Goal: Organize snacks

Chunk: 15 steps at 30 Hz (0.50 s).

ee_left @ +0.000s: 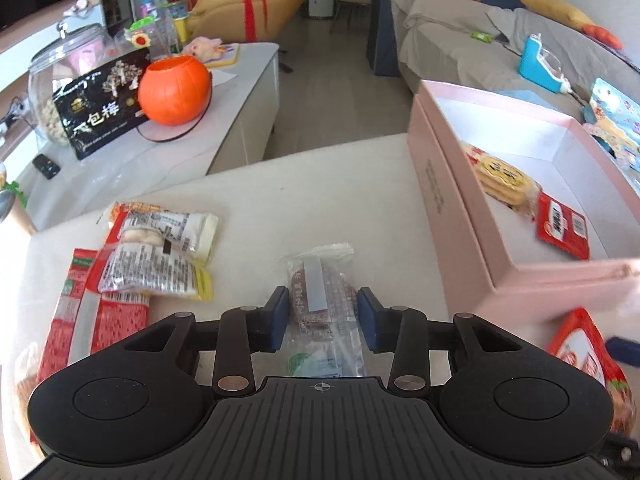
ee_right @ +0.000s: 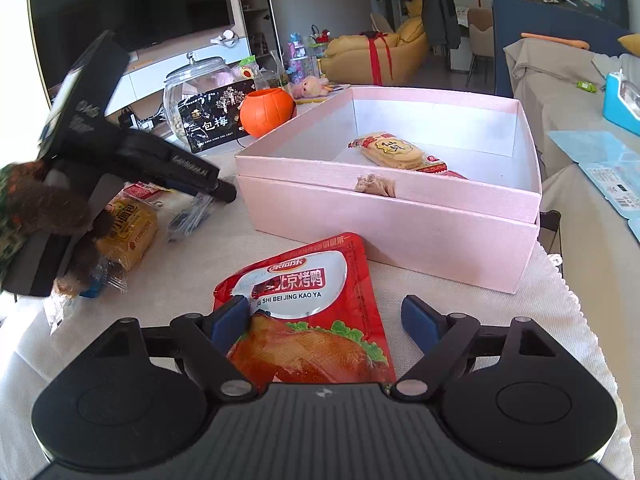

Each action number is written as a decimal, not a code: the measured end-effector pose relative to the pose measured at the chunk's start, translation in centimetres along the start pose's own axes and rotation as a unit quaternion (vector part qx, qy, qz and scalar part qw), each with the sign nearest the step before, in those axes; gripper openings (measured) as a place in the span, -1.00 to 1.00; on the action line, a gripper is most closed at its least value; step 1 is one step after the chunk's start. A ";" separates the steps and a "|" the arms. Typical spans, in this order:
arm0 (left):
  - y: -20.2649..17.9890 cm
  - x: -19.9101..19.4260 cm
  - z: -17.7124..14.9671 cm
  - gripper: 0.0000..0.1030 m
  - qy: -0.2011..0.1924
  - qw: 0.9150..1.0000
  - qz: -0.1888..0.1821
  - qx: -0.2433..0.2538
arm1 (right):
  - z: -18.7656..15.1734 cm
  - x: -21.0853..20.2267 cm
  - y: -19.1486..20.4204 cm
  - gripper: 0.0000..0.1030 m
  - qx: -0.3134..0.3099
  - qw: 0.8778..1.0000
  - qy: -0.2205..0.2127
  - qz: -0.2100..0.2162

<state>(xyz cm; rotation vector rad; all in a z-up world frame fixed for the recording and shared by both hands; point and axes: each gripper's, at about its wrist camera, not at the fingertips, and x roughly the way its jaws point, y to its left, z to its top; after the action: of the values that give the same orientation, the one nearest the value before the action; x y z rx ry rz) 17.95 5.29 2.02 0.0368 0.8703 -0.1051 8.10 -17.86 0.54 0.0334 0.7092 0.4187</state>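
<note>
My left gripper (ee_left: 322, 312) is open, its blue pads either side of a clear packet with a brown cookie (ee_left: 320, 292) lying on the white cloth. My right gripper (ee_right: 326, 320) is open around a red roast-duck pouch (ee_right: 308, 304) flat on the cloth; the left pad touches its edge. The pink box (ee_right: 384, 216) stands just beyond, open, with a yellow cracker pack (ee_right: 394, 152) and a red packet inside; it also shows in the left wrist view (ee_left: 452, 200). The left gripper body (ee_right: 132, 156) appears at the left of the right wrist view.
Several snack packets (ee_left: 156, 256) lie left of the left gripper, and a yellow bread pack (ee_right: 128, 232) lies under it. A side table beyond holds an orange pumpkin bucket (ee_left: 175, 90), a black bag (ee_left: 100, 112) and a glass jar (ee_left: 60, 68). A grey sofa (ee_left: 500, 44) is right.
</note>
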 end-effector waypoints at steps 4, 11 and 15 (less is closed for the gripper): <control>-1.5 -2.8 -3.4 -0.19 -0.004 0.999 -0.028 0.015 | 0.1 0.0 0.1 0.64 -0.001 1.000 0.002 -0.002; -2.2 -6.7 -7.8 -0.19 -0.002 0.996 -0.088 -0.005 | 0.4 0.3 1.3 0.72 0.002 0.999 0.020 -0.038; -2.7 -7.8 -9.4 -0.19 -0.015 0.997 -0.073 0.005 | 0.3 0.7 1.9 0.86 0.005 0.998 0.025 -0.049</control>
<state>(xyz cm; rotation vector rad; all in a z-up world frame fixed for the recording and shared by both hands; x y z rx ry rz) 5.54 3.96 1.95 -0.0196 0.8424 -0.2450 8.09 -15.85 0.68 -0.0014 0.7595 0.3236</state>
